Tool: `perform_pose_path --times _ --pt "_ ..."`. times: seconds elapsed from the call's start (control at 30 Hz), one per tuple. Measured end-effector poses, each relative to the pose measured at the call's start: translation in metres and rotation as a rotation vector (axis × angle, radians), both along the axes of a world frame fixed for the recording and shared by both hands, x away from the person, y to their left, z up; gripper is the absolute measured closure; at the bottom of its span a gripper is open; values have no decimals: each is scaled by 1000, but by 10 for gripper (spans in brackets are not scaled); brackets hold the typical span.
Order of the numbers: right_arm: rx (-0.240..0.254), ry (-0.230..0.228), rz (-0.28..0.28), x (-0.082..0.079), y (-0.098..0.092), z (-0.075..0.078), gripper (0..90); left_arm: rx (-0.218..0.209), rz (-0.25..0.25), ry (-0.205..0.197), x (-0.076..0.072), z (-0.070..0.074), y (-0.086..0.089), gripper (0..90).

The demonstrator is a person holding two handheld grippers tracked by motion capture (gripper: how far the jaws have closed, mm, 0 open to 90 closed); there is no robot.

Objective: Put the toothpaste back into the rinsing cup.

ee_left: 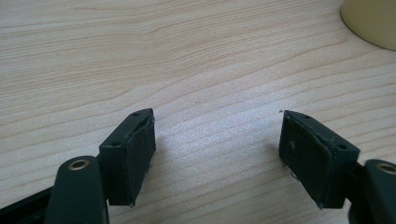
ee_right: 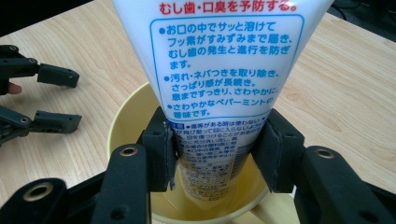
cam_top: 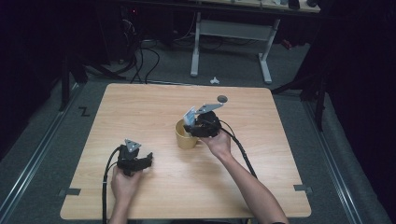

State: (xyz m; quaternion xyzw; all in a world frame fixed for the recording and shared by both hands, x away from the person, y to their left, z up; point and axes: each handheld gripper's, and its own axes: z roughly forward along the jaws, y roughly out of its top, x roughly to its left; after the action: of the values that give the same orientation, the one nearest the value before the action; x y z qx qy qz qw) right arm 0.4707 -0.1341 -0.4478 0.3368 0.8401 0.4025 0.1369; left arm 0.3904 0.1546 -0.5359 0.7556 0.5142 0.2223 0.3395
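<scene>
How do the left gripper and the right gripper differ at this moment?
The left gripper has nothing between its wide-open jaws, while the right gripper has a white toothpaste tube between its jaws. The left gripper is over bare table, while the right gripper is over the yellow cup, with the tube's lower end inside it. Both have black padded jaws, and a hand holds each one.

Each of the person's bare hands, the forearms uncovered with no sleeve in sight, carries a black two-jaw tool: the left gripper and the right gripper. Both wear a grey three-cornered plate on top and trail a black cable back along the forearm. Up close, the jaws are matte black arms with brass-ringed holes, ending in blocky rectangular pads with small screw holes and worn, frayed edges.
</scene>
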Motion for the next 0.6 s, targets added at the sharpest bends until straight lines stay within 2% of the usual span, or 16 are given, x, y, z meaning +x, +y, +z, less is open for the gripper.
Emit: perform_pose_path --times 0.33,0.6 --pt "-14 8 4 0 4 -3 498 0 0 0 0 0 0 275" --pt "-40 -14 6 -1 6 -4 454 0 0 0 0 0 0 275"
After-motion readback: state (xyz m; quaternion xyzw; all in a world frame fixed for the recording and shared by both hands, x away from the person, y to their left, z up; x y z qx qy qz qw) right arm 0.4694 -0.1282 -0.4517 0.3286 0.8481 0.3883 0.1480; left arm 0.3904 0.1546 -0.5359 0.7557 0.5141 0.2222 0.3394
